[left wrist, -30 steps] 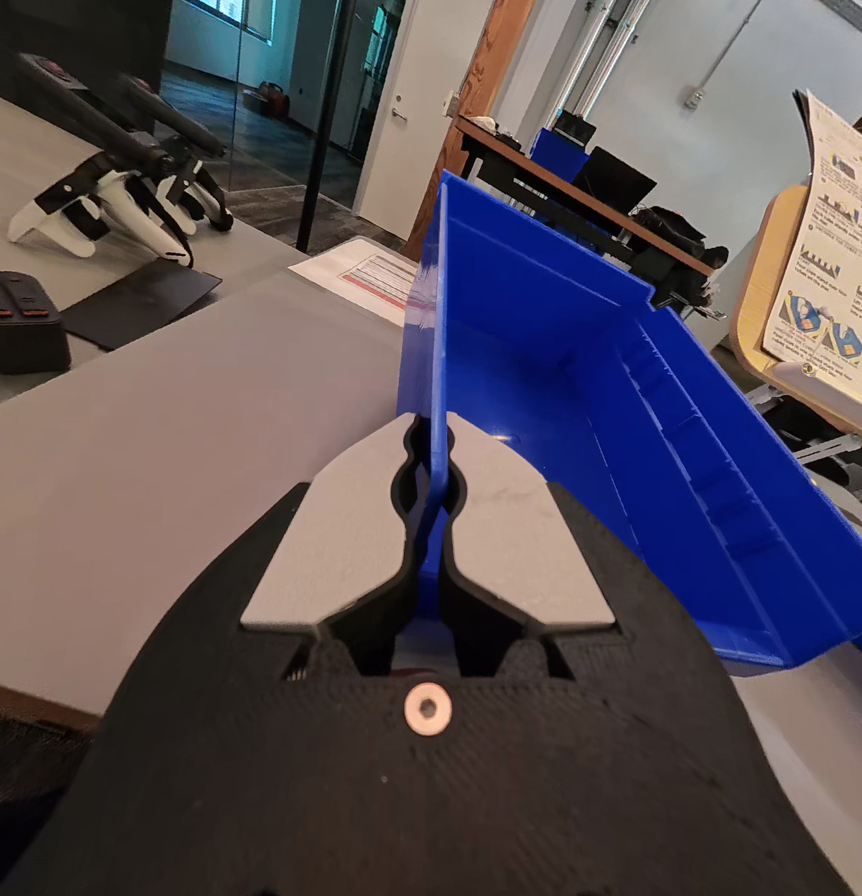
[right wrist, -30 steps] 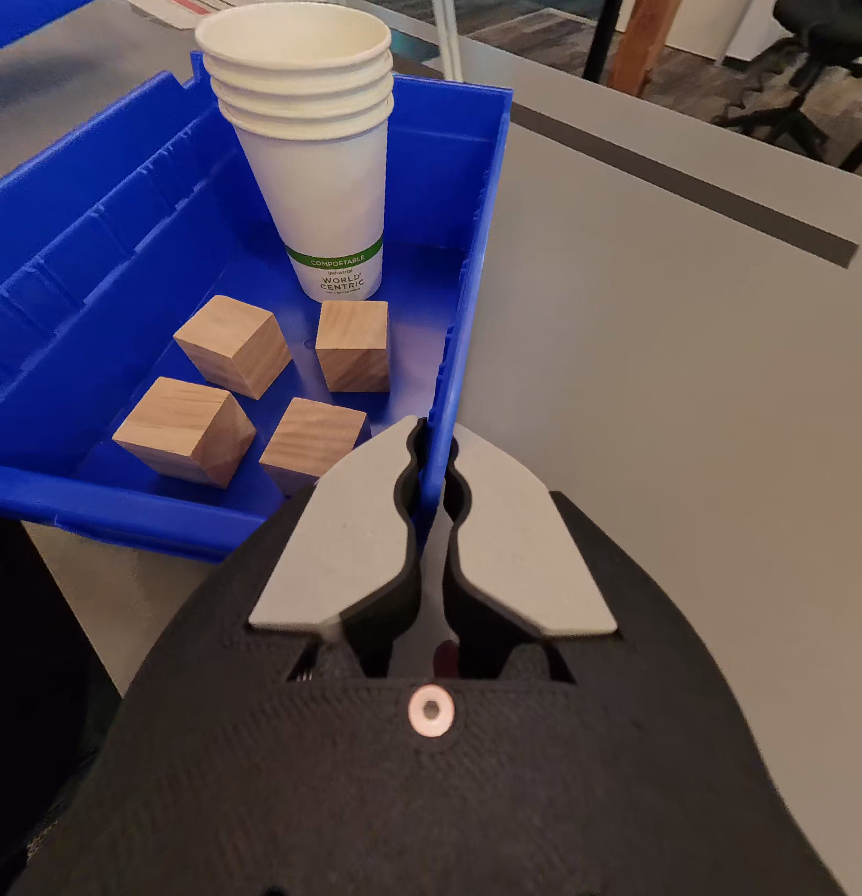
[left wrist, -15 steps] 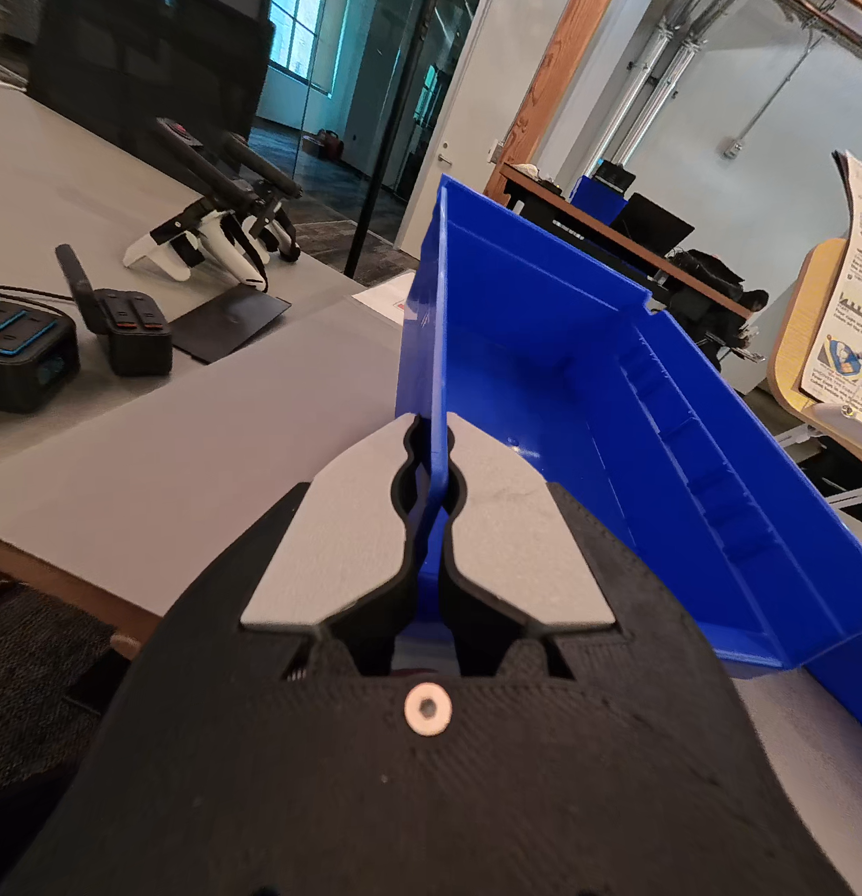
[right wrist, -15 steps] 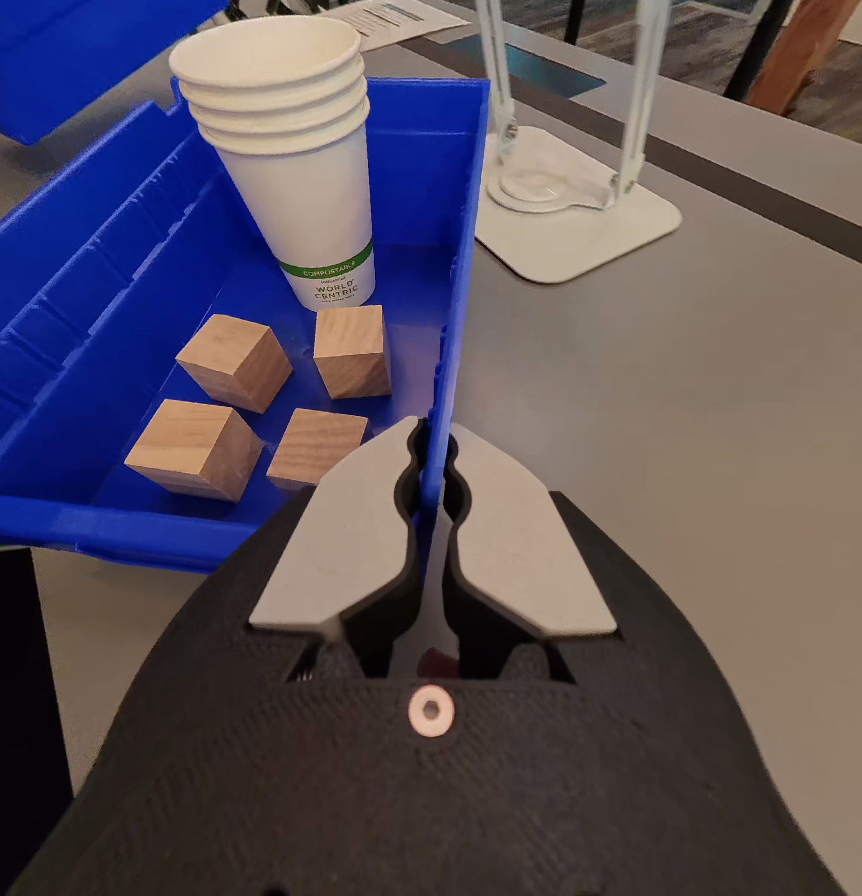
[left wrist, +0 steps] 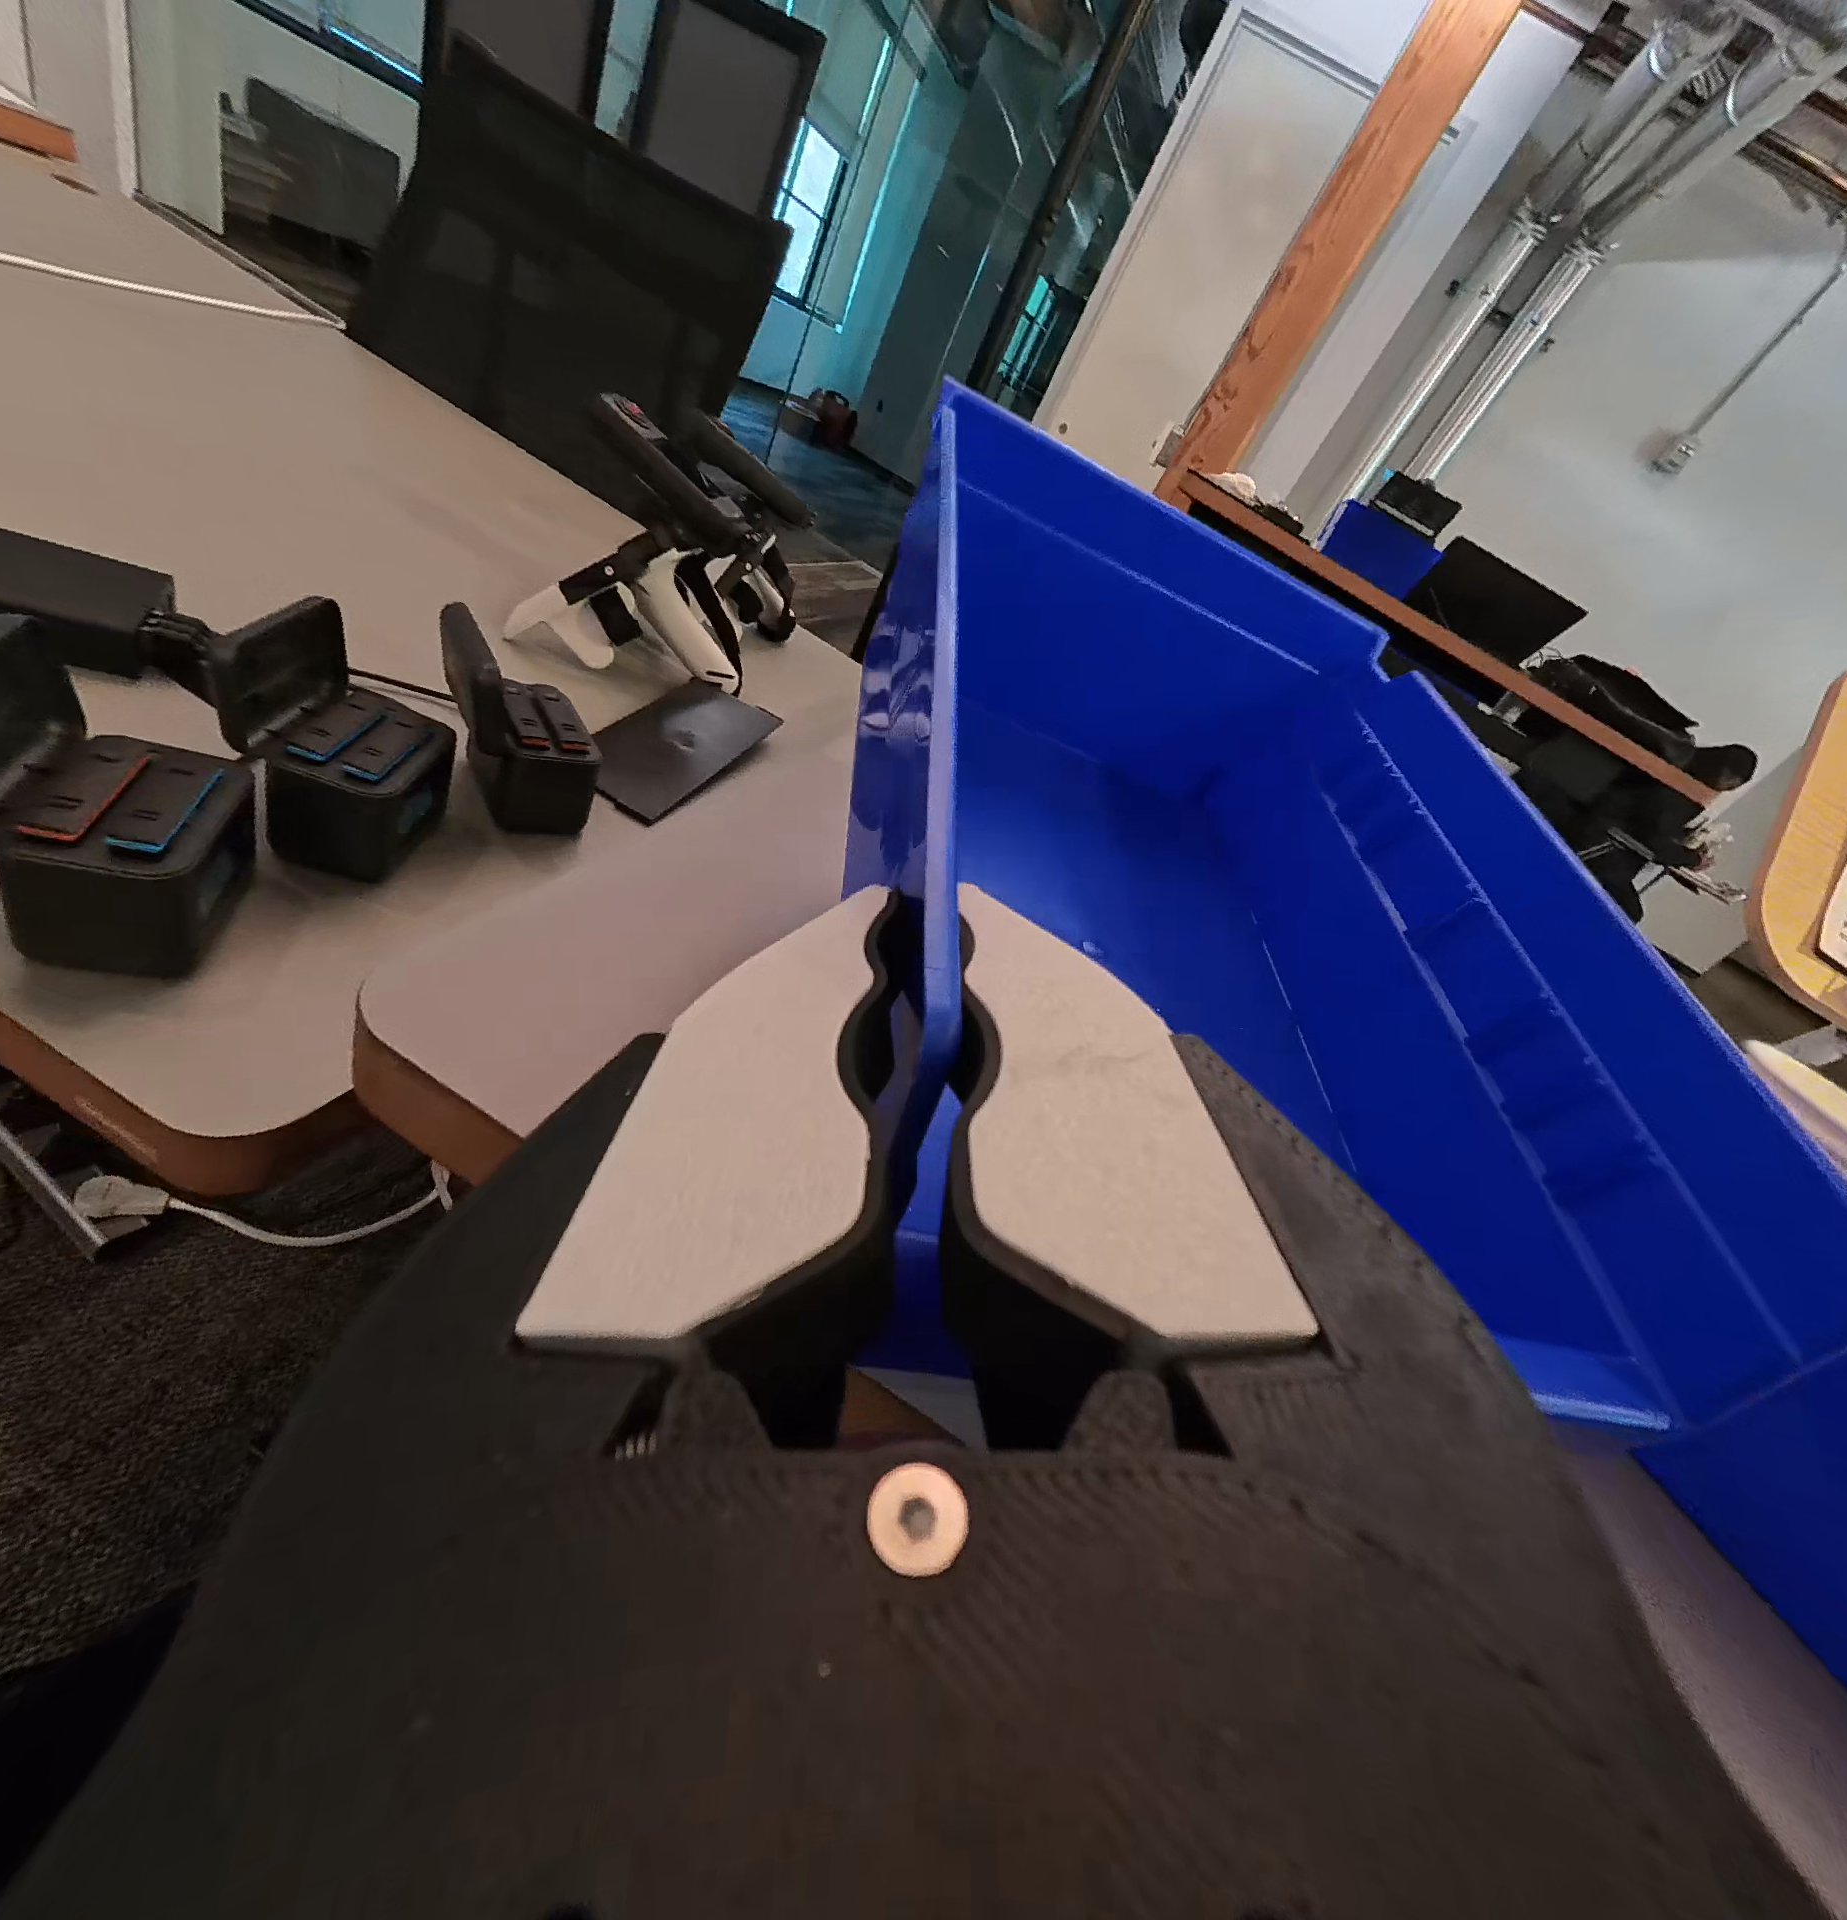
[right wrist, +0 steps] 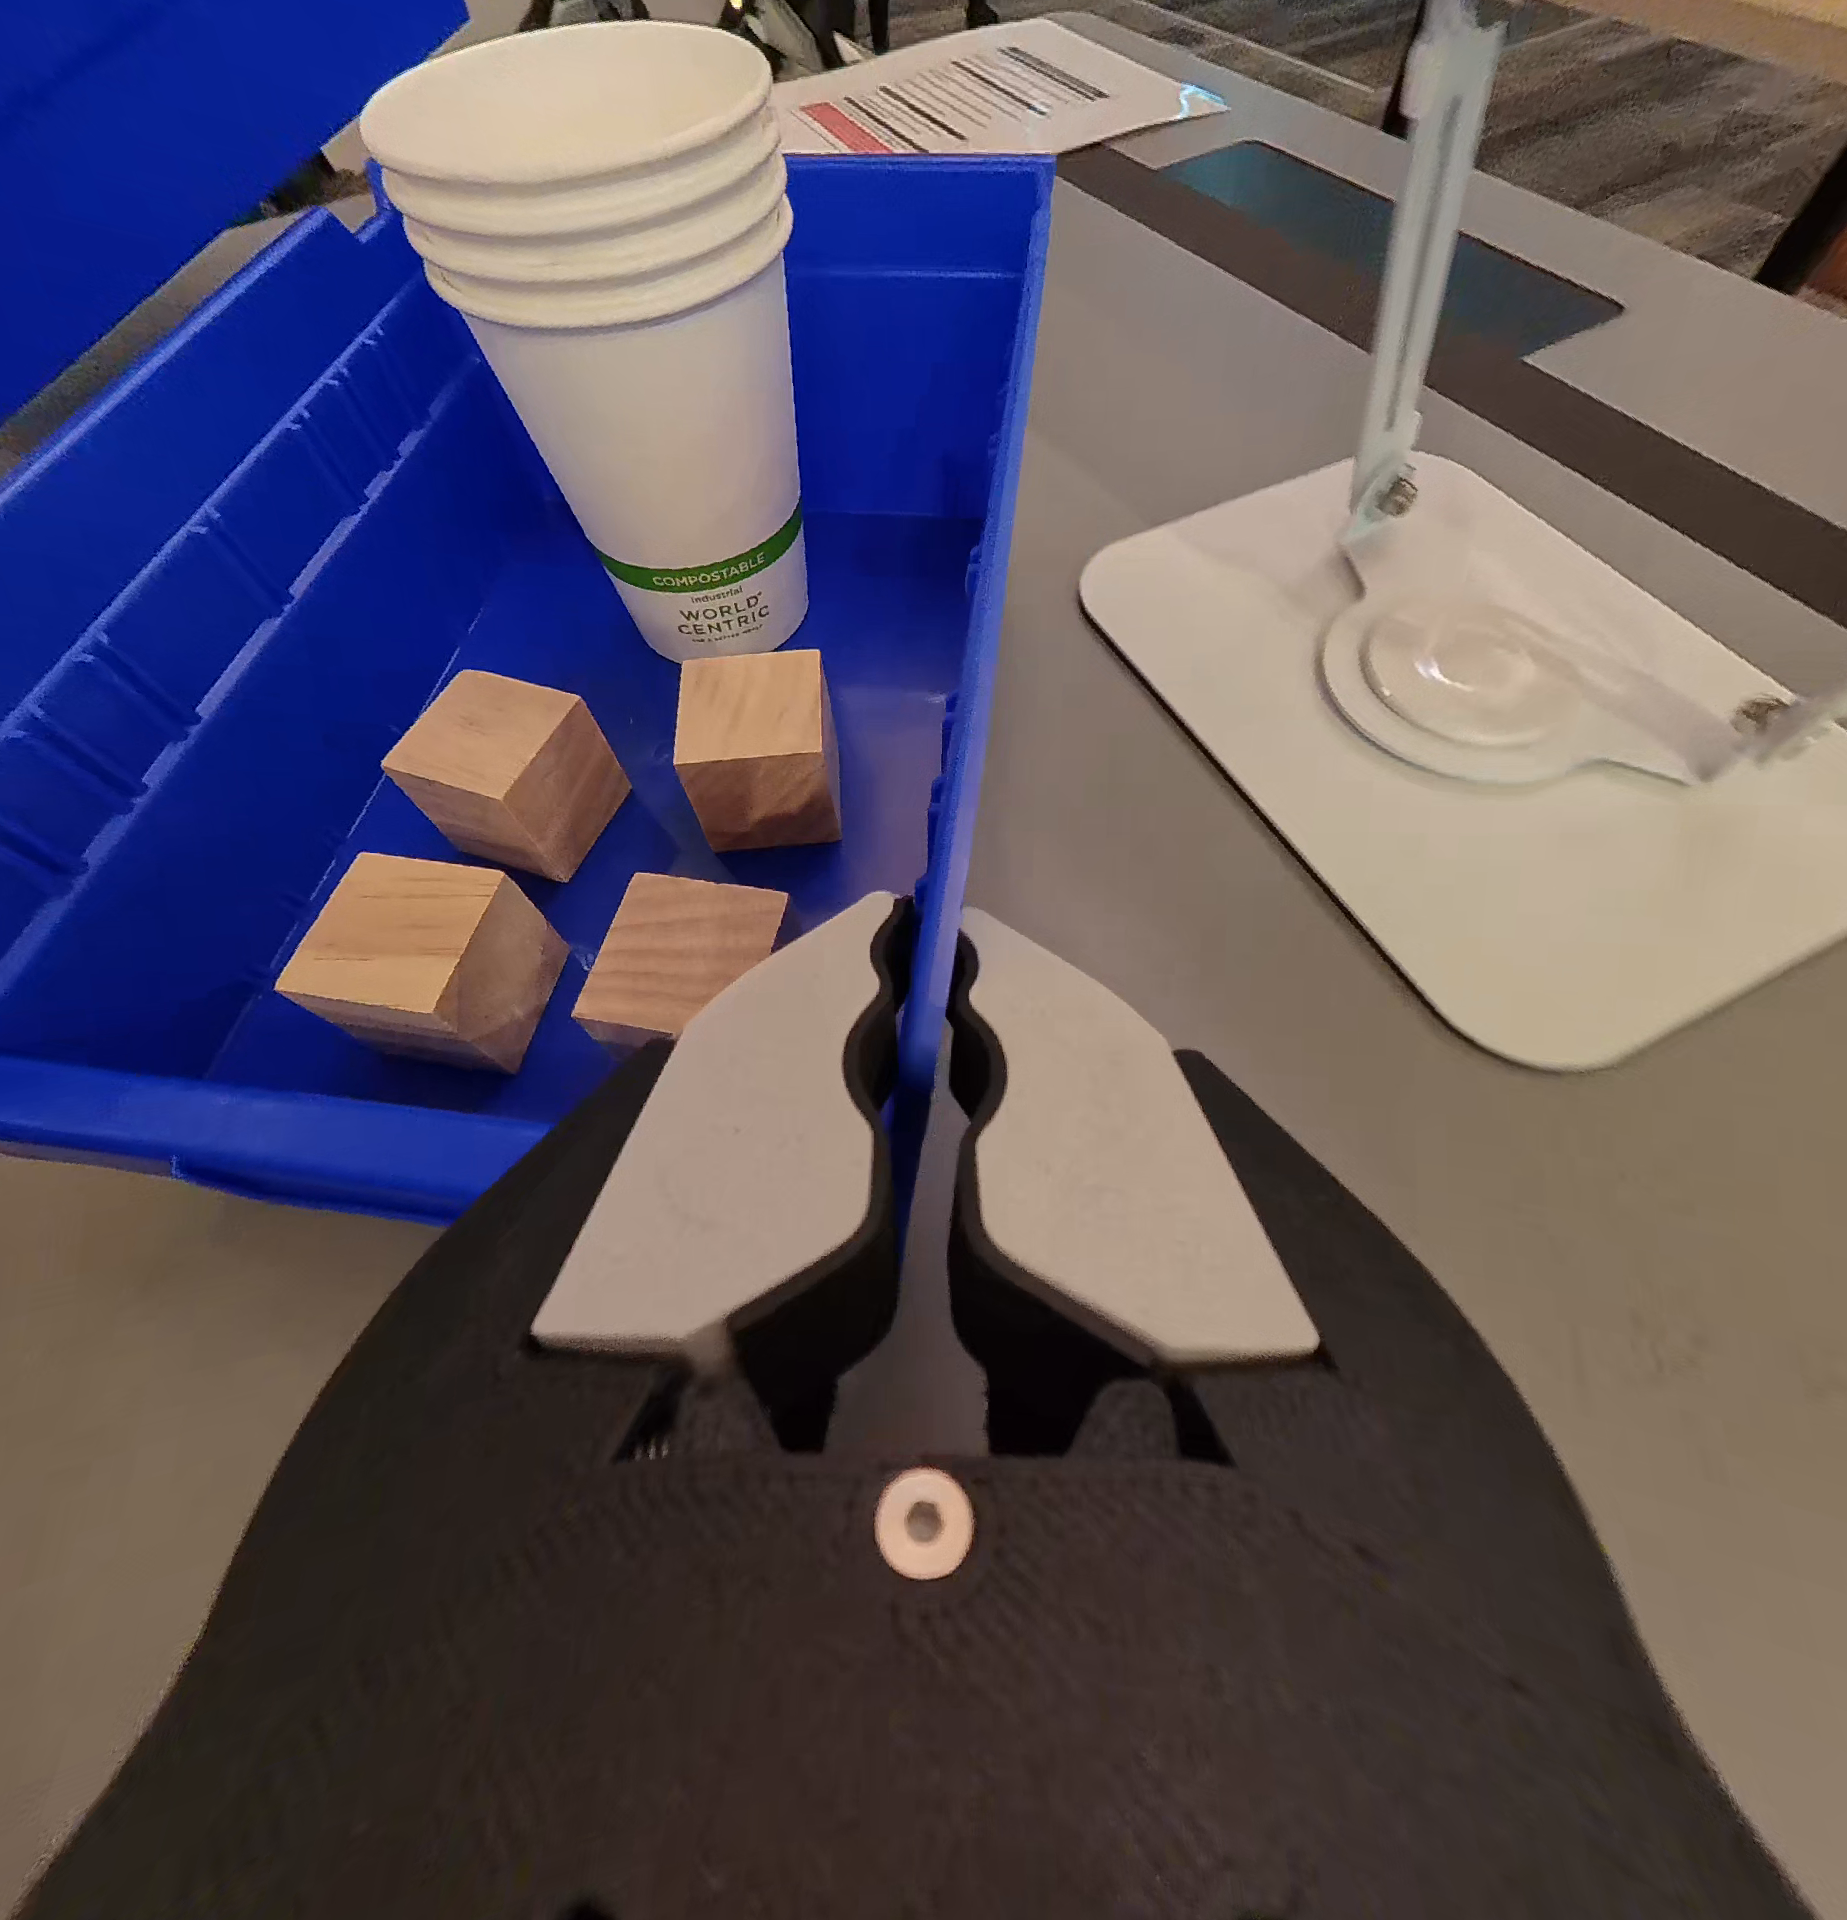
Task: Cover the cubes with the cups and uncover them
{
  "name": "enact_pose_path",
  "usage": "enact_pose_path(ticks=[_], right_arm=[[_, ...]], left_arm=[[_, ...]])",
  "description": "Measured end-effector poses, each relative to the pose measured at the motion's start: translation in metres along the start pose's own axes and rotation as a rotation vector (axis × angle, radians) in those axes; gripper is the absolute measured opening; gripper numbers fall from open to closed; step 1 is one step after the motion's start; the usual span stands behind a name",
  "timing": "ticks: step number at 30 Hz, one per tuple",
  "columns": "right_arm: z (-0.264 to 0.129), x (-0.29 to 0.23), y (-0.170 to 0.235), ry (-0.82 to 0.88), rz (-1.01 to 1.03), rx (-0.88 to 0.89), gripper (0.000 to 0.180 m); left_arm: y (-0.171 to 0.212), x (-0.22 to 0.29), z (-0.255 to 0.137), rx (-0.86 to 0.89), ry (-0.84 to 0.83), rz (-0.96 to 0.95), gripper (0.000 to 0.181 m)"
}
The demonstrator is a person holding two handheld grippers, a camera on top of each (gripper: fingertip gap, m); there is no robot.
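Swung further round since a second ago: more of the black charger cases (left wrist: 358,774) now in the left wrist view, and a white stand base (right wrist: 1501,748) newly alongside in the right wrist view. Left gripper (left wrist: 924,914) clamped tight on the side wall of an empty blue bin (left wrist: 1158,748), both jaws pressed against the thin plastic. Right gripper (right wrist: 929,920) likewise pinched on the right wall of the second blue bin (right wrist: 1002,436). Inside that bin: a stack of white paper cups (right wrist: 628,343) upright near the far end, four wooden cubes (right wrist: 508,769) loose on the floor just in front, nearest cube partly hidden behind the left finger. Grey table (right wrist: 1210,1091) below. Printed sheet (right wrist: 981,99) beyond the bin's far wall. White-and-black handheld grippers (left wrist: 670,603) parked on a far table, next to a black mat (left wrist: 690,738).
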State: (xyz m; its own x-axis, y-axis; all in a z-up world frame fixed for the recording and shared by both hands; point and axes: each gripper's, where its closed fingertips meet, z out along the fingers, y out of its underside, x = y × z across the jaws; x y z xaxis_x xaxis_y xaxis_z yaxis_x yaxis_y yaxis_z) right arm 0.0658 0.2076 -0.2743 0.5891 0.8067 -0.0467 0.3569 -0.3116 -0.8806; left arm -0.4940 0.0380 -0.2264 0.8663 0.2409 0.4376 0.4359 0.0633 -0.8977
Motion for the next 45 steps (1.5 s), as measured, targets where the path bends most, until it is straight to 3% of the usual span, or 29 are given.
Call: enact_pose_path(ticks=[3, 5, 7, 10, 14, 19, 23, 27, 33, 45], right_arm=[[0.015, -0.005, -0.010, -0.015, -0.040, 0.011, 0.009], [0.016, -0.001, -0.016, 0.007, -0.053, 0.024, 0.041], [0.003, 0.007, -0.028, 0.035, -0.109, 0.077, 0.057], [-0.029, -0.012, -0.048, -0.063, -0.385, 0.119, 0.048], [-0.048, -0.074, -0.022, -0.376, -0.785, -0.113, 0.041], [-0.028, -0.107, 0.011, -0.537, -1.045, -0.366, 0.049], [-0.007, -0.115, 0.036, -0.609, -1.205, -0.544, 0.037], [0.005, -0.118, 0.049, -0.656, -1.273, -0.660, 0.021], [0.010, -0.131, 0.048, -0.744, -1.210, -0.729, 0.018], [0.091, -0.151, 0.007, -0.624, -1.072, -0.804, 0.018]], left_arm=[[-0.004, -0.002, -0.002, 0.008, -0.008, 0.010, 0.004], [-0.005, -0.003, -0.003, 0.012, -0.012, 0.016, 0.004], [-0.006, -0.005, -0.004, 0.015, -0.016, 0.018, 0.004], [-0.007, -0.006, -0.005, 0.024, -0.018, 0.009, 0.004], [-0.006, -0.005, -0.001, 0.021, -0.013, 0.005, 0.004], [-0.005, -0.001, -0.002, 0.017, -0.009, 0.014, 0.004], [-0.009, -0.002, -0.007, 0.034, -0.014, 0.009, 0.003], [-0.014, -0.005, -0.010, 0.053, -0.020, -0.003, 0.004], [-0.012, -0.007, -0.008, 0.050, -0.016, -0.011, 0.004], [-0.019, -0.016, -0.013, 0.085, -0.043, -0.018, 0.004]])
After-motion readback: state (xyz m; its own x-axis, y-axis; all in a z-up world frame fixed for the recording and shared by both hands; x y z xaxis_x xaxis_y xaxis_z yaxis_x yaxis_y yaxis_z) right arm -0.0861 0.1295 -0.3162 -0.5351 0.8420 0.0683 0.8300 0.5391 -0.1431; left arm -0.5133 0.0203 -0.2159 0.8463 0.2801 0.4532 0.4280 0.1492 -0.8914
